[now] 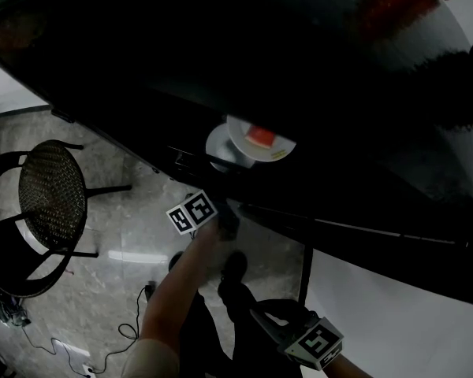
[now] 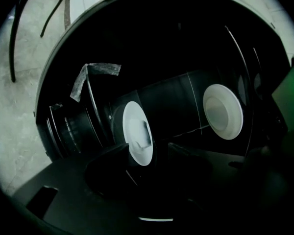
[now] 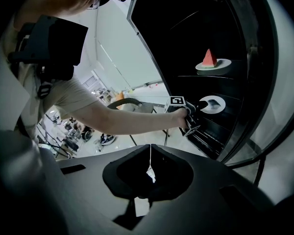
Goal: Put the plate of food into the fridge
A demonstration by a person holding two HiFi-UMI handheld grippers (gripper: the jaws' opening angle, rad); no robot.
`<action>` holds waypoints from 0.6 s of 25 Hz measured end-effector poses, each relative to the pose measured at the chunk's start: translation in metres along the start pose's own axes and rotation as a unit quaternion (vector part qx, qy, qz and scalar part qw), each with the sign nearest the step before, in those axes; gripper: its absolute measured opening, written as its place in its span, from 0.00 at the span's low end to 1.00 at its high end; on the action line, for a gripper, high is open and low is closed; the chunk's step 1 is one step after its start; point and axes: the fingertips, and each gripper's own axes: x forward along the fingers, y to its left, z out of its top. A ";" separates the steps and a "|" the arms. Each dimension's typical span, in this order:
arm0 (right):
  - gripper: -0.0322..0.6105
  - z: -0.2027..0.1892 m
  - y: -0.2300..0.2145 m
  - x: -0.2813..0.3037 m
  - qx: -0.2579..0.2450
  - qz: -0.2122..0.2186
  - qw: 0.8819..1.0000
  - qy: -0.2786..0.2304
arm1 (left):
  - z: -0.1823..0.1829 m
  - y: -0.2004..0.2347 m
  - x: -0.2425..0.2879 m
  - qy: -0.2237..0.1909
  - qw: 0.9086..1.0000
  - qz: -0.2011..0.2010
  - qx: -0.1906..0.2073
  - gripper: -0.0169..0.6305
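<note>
Left gripper (image 2: 146, 150) reaches into the open fridge (image 1: 355, 179). Its jaws are clenched on the rim of a white plate (image 2: 134, 131), one jaw on each face. The plate shows edge-on in the left gripper view. A dark patch lies on the plate; I cannot tell whether it is food or shadow. In the right gripper view this plate sits at a lower shelf, with my hand (image 3: 183, 116) just behind it and the marker cube (image 3: 177, 101) on top of the gripper. The plate of watermelon (image 3: 213, 65) rests on the shelf above, inside the fridge, with the red slice upright and apart from my jaws. Another white dish (image 2: 223, 111) shows deeper in the left gripper view; I cannot tell whether it is that same plate. Right gripper (image 3: 150, 163) hangs low outside the fridge, jaws pressed together with nothing between them. A black chair (image 1: 51, 187) stands on the pale floor (image 1: 118, 242), well apart.
</note>
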 end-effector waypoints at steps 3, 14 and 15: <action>0.08 0.002 -0.001 -0.002 0.004 -0.004 1.000 0.002 | 0.010 -0.002 0.007 0.003 1.000 -0.006 0.006 0.39; 0.08 0.042 0.013 0.003 -0.033 0.011 0.999 -0.014 | 0.040 -0.051 -0.087 0.003 0.997 -0.041 0.063 0.39; 0.08 0.047 0.015 0.002 -0.035 0.013 0.999 -0.017 | 0.044 -0.061 -0.102 0.005 0.996 -0.044 0.075 0.39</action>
